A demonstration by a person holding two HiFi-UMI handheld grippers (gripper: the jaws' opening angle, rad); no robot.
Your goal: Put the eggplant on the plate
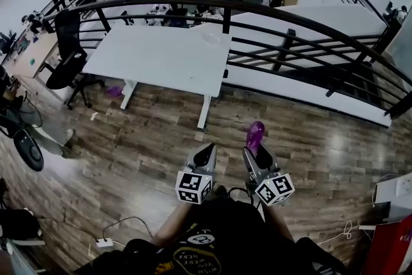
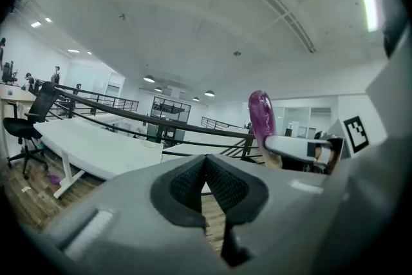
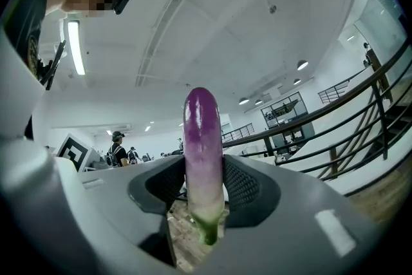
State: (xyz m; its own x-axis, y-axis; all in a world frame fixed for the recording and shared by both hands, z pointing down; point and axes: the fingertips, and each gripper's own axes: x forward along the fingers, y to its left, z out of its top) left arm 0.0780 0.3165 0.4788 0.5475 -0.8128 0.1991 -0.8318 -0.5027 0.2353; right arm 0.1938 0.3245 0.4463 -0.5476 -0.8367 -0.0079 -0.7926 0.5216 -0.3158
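Here the jaws of the right gripper [image 3: 205,189] clamp the eggplant [image 3: 203,138] upright, purple end up, well short of the white desk [image 1: 161,58]. The jaws of the left gripper [image 2: 206,178], equally far from that desk, are closed together and empty.

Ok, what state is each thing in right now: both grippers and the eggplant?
Left gripper: shut, nothing in it.
Right gripper: shut on the eggplant.
Eggplant: held upright, green stem end down, in the air short of the white table, not yet on a plate.
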